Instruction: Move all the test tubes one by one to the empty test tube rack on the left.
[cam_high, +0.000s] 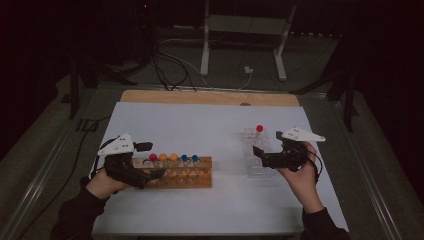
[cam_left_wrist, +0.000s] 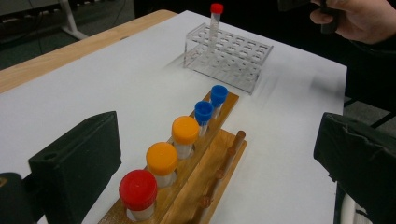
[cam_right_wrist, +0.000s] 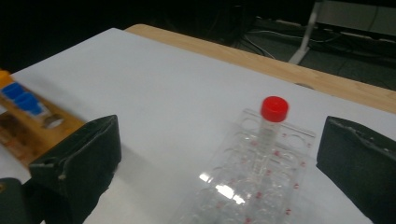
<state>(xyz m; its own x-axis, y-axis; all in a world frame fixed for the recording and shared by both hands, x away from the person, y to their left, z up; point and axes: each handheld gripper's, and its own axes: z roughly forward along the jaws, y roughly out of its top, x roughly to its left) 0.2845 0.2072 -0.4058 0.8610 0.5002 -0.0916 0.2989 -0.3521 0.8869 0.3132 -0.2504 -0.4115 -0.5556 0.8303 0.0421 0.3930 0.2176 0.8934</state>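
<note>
Tubes are waiting in the wooden rack (cam_left_wrist: 196, 172) on the counter (cam_high: 200, 120); I am holding my left claw (cam_left_wrist: 219, 163) wide over the red-capped tube (cam_left_wrist: 138, 191). It looks light, stiff and slippery, so I'd grip just under its cap. My right claw (cam_right_wrist: 219, 163) is hanging wide by the clear rack (cam_right_wrist: 252, 186).

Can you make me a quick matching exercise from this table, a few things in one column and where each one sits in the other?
Things:
1. slim red-capped tube
2. wide red-capped tube
3. two orange-capped tubes
4. two blue-capped tubes

Places:
A. middle of the wooden rack
B. clear plastic rack, far corner
C. wooden rack end nearest the left gripper
D. wooden rack end towards the clear rack

Pairs: 1-B, 2-C, 3-A, 4-D
</note>
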